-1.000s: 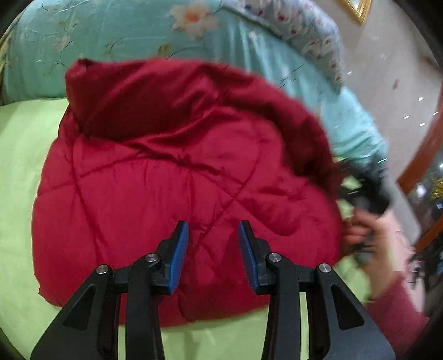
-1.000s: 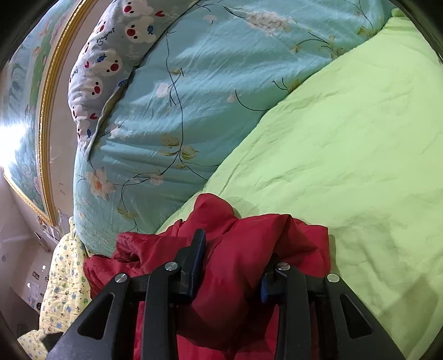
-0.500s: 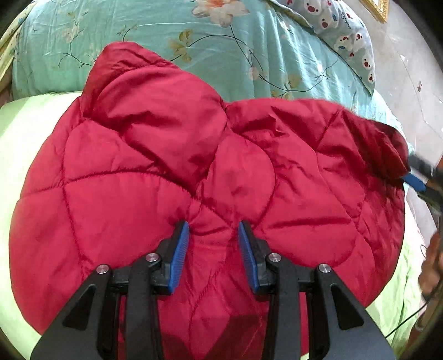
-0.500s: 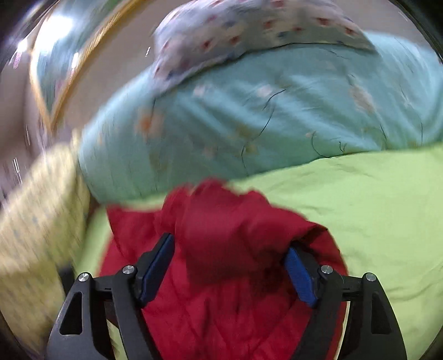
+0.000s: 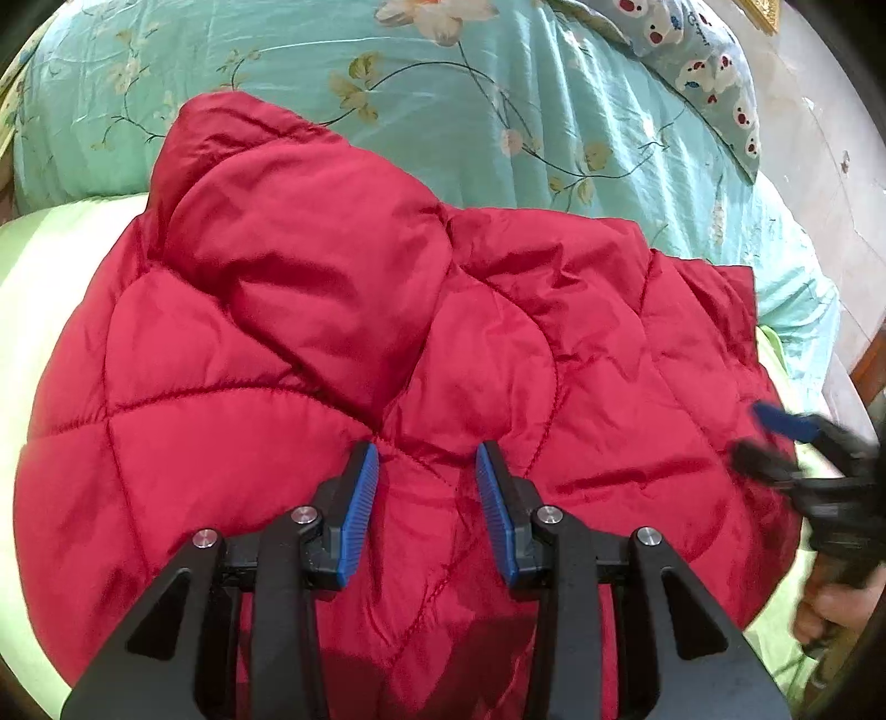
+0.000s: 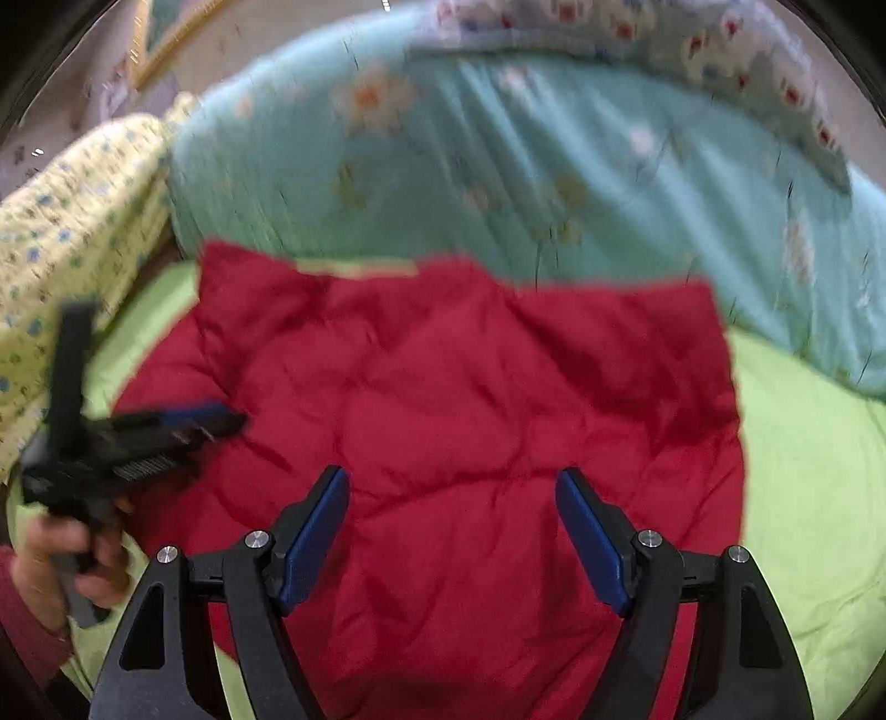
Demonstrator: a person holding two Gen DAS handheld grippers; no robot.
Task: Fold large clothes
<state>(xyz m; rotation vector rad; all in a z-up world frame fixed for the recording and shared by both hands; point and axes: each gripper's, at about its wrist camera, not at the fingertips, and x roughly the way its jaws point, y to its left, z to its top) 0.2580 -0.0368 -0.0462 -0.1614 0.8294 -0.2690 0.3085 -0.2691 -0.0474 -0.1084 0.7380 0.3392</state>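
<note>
Red quilted puffer jacket (image 5: 387,343) spread on the lime-green bed sheet (image 6: 803,471), against a teal floral duvet (image 5: 498,99), left gripper (image 5: 426,498) narrow, empty, over the jacket, right gripper (image 6: 451,531) just opened wide, empty.

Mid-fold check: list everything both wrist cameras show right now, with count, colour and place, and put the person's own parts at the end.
quilted puffy red jacket: one, red, spread on the green sheet, top edge against the quilt
light green bed sheet: one, lime green, under the jacket
floral turquoise quilt: one, turquoise with flowers, bunched behind the jacket
cartoon-print grey-blue pillow: one, grey-blue, on the quilt's far right
yellow flower-print cloth: one, pale yellow, left of the bed
gold picture frame: one, gold, on the wall
left gripper: one, black with blue pads, over the jacket's near edge, jaws narrowly apart, nothing gripped
right gripper: one, black with blue pads, jaws wide, empty, having just opened
hand: one, dark red sleeve, holding the left gripper
</note>
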